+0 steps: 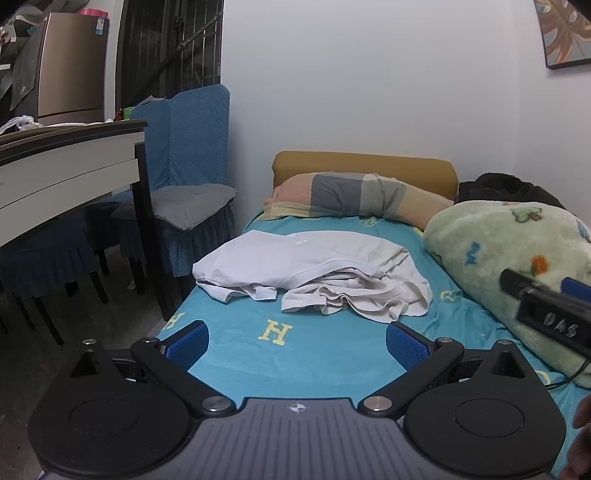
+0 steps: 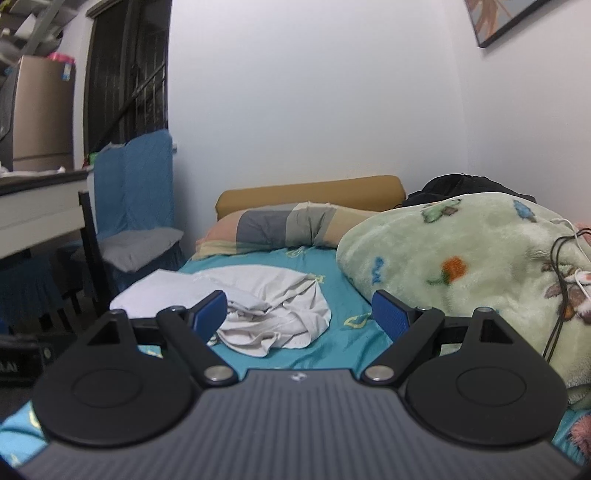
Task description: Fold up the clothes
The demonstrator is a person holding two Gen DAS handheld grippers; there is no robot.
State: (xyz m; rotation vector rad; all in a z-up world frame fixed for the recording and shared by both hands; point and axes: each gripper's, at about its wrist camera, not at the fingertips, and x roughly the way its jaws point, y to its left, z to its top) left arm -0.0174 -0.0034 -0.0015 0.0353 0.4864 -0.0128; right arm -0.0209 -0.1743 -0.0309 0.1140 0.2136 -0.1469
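- Two grippers, both yours, both held low over the foot end of the bed, nothing between the fingers of either.
- Your left gripper [image 1: 297, 341] has its jaws spread wide; blue pads [image 1: 188, 341] frame bare turquoise bedsheet [image 1: 325, 354] with yellow H letters.
- White T-shirt [image 1: 314, 273] lies crumpled straight ahead of the left gripper, just past its fingertips, not touching them. Flat smooth part sits ahead-left, bunched hem and folds ahead-right.
- Your right gripper [image 2: 299, 314] is likewise spread apart and empty. In its own view the shirt [image 2: 266, 310] sits ahead and slightly left, with the left pad [image 2: 210, 314] overlapping the rumpled edge in the frame; cannot tell if it touches.
- Part of the right gripper [image 1: 543, 299] shows at the right edge of the left wrist view, hovering over the blanket side.
- Green fleece blanket [image 2: 461, 266] with cartoon prints is heaped to the right of both tools; a black cable [image 2: 561, 295] drapes over it.
- Plaid pillow [image 1: 362, 199] lies beyond the shirt, against a mustard headboard [image 1: 364, 162].
- Black garment [image 1: 509, 186] is piled far right behind the blanket.
- Left of the tools, off the bed: blue-covered chair [image 1: 192, 155] with a grey cushion [image 1: 192, 206], and a white-edged table [image 1: 70, 158].
- Framed picture [image 1: 565, 33] hangs on the wall upper right.
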